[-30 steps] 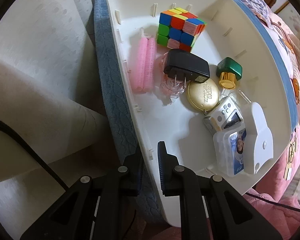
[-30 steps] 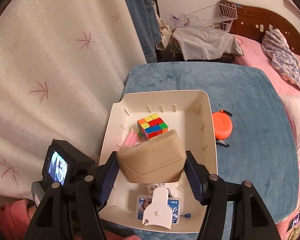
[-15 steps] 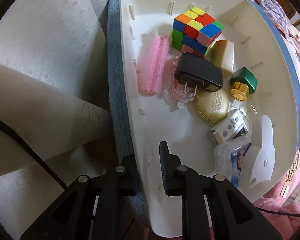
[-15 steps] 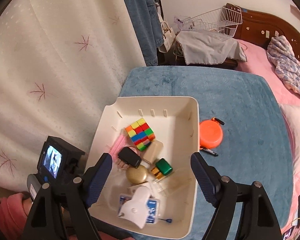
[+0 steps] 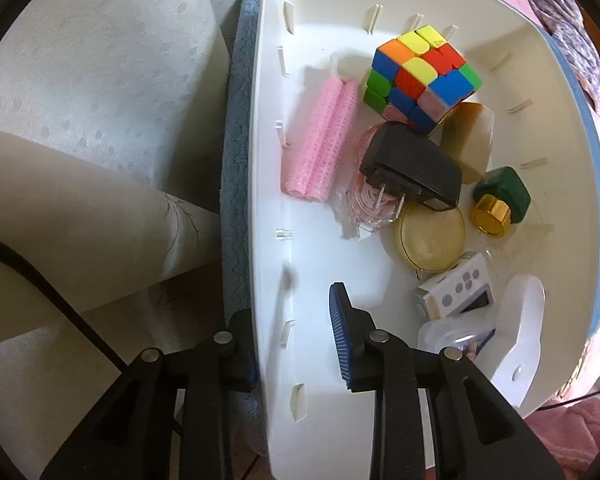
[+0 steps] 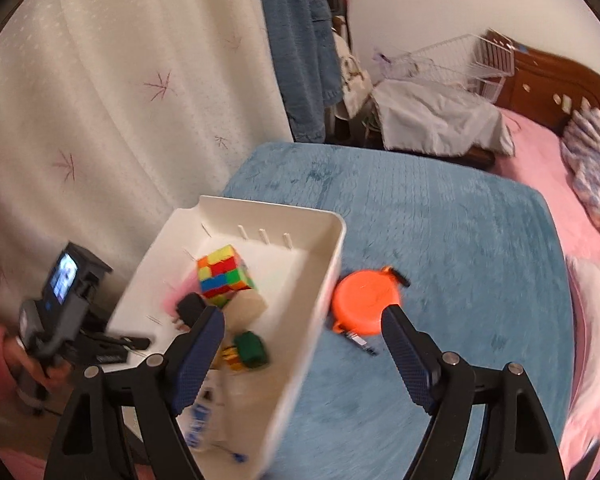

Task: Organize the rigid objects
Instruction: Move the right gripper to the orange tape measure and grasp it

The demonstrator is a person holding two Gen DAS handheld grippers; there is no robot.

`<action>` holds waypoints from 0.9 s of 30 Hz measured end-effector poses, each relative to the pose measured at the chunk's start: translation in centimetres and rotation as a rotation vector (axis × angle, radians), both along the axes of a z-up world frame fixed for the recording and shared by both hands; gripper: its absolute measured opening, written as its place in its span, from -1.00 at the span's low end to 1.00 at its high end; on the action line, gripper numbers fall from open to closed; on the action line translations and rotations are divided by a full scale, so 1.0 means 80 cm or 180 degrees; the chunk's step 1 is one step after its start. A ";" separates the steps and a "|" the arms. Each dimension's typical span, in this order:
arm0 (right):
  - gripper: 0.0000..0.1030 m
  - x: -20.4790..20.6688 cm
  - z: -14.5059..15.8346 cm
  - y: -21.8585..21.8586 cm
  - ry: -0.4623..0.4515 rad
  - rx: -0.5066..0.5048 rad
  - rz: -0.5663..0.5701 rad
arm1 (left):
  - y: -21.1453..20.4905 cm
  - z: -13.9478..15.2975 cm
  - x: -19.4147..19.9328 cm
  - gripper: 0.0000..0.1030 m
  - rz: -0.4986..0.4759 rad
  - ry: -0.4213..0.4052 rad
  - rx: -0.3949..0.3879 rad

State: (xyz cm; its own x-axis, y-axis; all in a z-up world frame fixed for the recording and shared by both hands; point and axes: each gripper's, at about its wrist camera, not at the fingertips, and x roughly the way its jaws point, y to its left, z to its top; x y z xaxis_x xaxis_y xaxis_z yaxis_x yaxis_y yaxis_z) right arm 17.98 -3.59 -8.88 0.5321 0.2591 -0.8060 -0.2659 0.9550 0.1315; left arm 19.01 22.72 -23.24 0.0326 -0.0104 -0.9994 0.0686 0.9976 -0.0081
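Your left gripper (image 5: 296, 320) straddles the near left wall of the white bin (image 5: 268, 200), one finger outside and one inside; its jaws are opening, the inner pad clear of the wall. Your right gripper (image 6: 302, 356) hangs with fingers wide apart and nothing between them, above the bin's right rim and the blue mat (image 6: 440, 240). In the bin lie the puzzle cube (image 5: 420, 80), pink rollers (image 5: 320, 140) and black charger (image 5: 412, 168). The orange tape measure (image 6: 364, 304) lies on the mat, just beside the bin's right wall.
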 end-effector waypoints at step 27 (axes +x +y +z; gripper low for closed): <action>0.58 0.061 -0.158 -0.063 -0.0394 -0.0044 0.1322 | -0.034 -0.029 0.054 -0.40 0.0045 0.0186 0.0201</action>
State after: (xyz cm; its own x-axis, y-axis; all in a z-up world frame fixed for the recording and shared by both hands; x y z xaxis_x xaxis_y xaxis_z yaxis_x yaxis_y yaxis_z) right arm 22.84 -8.63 -21.55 0.4778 0.4612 -0.7476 -0.6409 0.7651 0.0625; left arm 23.34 20.00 -25.53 -0.0260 0.0529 -0.9983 0.0556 0.9971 0.0513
